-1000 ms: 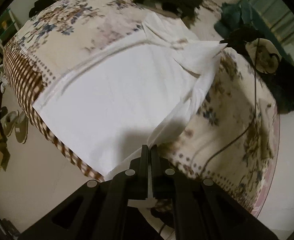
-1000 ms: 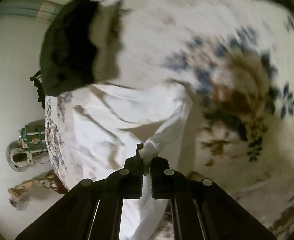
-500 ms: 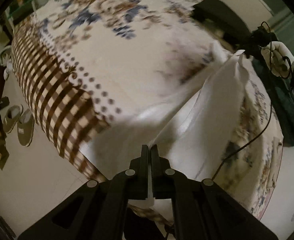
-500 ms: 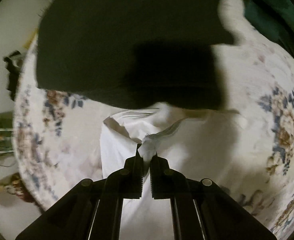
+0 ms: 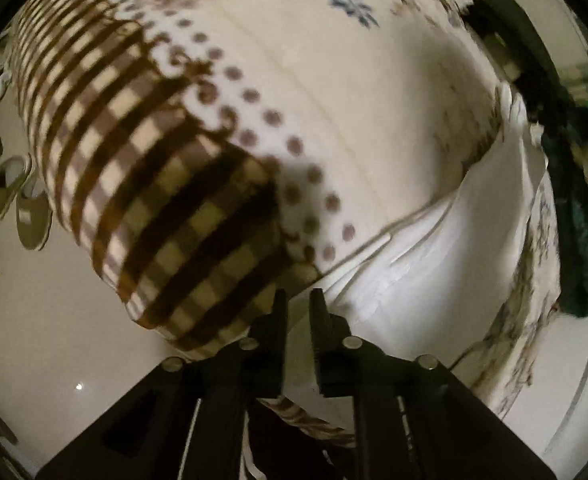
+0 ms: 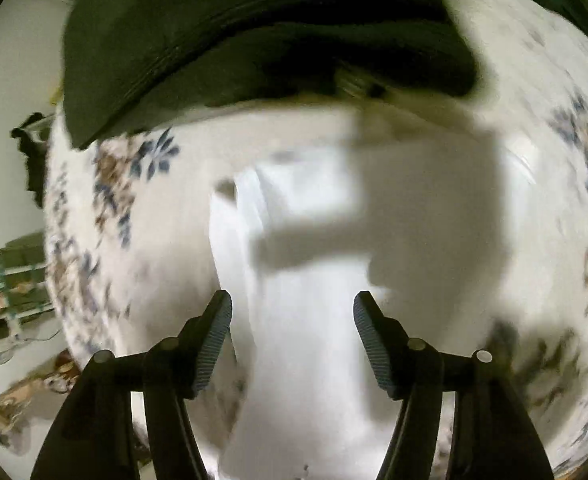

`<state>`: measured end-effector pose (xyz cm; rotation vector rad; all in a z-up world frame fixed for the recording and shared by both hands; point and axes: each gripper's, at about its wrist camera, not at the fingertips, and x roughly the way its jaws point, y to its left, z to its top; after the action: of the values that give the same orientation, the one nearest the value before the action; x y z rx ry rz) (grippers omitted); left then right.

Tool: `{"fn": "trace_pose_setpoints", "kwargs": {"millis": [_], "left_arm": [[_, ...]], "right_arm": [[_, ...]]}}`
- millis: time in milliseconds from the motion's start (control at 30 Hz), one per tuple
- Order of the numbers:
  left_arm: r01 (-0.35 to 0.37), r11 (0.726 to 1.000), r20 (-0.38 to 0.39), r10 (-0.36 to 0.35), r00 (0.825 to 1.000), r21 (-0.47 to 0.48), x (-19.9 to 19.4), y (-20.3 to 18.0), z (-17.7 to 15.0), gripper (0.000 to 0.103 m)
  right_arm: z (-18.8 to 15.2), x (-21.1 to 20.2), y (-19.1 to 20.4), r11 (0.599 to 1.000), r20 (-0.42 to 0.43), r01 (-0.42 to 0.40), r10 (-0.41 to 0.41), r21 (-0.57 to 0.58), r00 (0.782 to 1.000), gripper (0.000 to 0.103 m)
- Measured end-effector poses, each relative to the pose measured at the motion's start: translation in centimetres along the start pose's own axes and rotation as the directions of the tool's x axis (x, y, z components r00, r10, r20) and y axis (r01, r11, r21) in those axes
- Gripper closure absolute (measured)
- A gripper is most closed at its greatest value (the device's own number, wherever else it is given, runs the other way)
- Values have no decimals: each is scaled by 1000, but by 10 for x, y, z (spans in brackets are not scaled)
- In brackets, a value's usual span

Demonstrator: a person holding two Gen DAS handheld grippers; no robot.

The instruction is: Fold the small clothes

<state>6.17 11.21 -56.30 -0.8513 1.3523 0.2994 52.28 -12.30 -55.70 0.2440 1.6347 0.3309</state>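
Note:
A white garment [image 5: 446,256] lies folded over on a bed with a floral cover [image 5: 334,92], along its right side. In the right wrist view the garment [image 6: 306,320] runs as a white strip straight ahead between my fingers. My left gripper [image 5: 298,300] is slightly open with nothing between its jaws, at the bed's near corner beside the garment's near end. My right gripper [image 6: 291,304] is wide open just above the garment and holds nothing.
A folded black garment [image 6: 253,40] lies on the bed beyond the white one; it also shows in the left wrist view [image 5: 510,36]. A dark green cloth [image 5: 582,240] lies at the bed's right edge. Slippers [image 5: 17,200] sit on the floor at the left.
Both grippers carried the white garment's edge across, folding it over, then let go. The left jaws opened a little; the right opened wide. The garment now lies flat.

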Motion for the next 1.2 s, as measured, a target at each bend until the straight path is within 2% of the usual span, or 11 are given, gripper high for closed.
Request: {"fn": "trace_pose_setpoints", "kwargs": {"millis": [133, 267, 367, 567, 700, 867, 900, 933, 1000, 1067, 1200], "left_arm": [[35, 998, 27, -34, 999, -48, -11, -8, 17, 45], [91, 995, 45, -89, 995, -38, -6, -47, 54, 44], [132, 990, 70, -136, 988, 54, -3, -110, 95, 44], [186, 949, 75, -211, 975, 254, 22, -240, 180, 44], [186, 897, 66, -231, 971, 402, 64, -320, 225, 44], [150, 784, 24, -205, 978, 603, 113, -387, 244, 47], [125, 759, 14, -174, 985, 640, 123, -396, 245, 66], [103, 735, 2, -141, 990, 671, 134, -403, 246, 101], [93, 701, -11, -120, 993, 707, 143, -406, 248, 103], [116, 688, 8, -175, 985, 716, 130, -400, 251, 103], [181, 725, 21, -261, 965, 665, 98, -377, 277, 103]], "right_arm": [[-48, -25, -54, 998, -3, -39, 39, 46, 999, 34], [-78, -31, -111, 995, 4, -66, 66, 75, 998, 26], [-83, -21, -137, 989, 8, -102, 102, 105, 995, 25], [-52, -17, -163, 981, 78, -143, 133, 129, 988, 25], [-22, -12, -167, 975, 127, -152, 132, 160, 983, 25], [2, -6, -169, 964, 153, -145, 112, 222, 982, 25], [4, -4, -170, 962, 154, -139, 104, 236, 983, 25], [5, -3, -171, 958, 156, -139, 102, 251, 982, 25], [8, 1, -169, 953, 160, -139, 98, 269, 982, 25], [10, 3, -169, 950, 168, -137, 92, 282, 981, 25], [14, 5, -168, 941, 197, -166, 110, 296, 974, 25]]}}
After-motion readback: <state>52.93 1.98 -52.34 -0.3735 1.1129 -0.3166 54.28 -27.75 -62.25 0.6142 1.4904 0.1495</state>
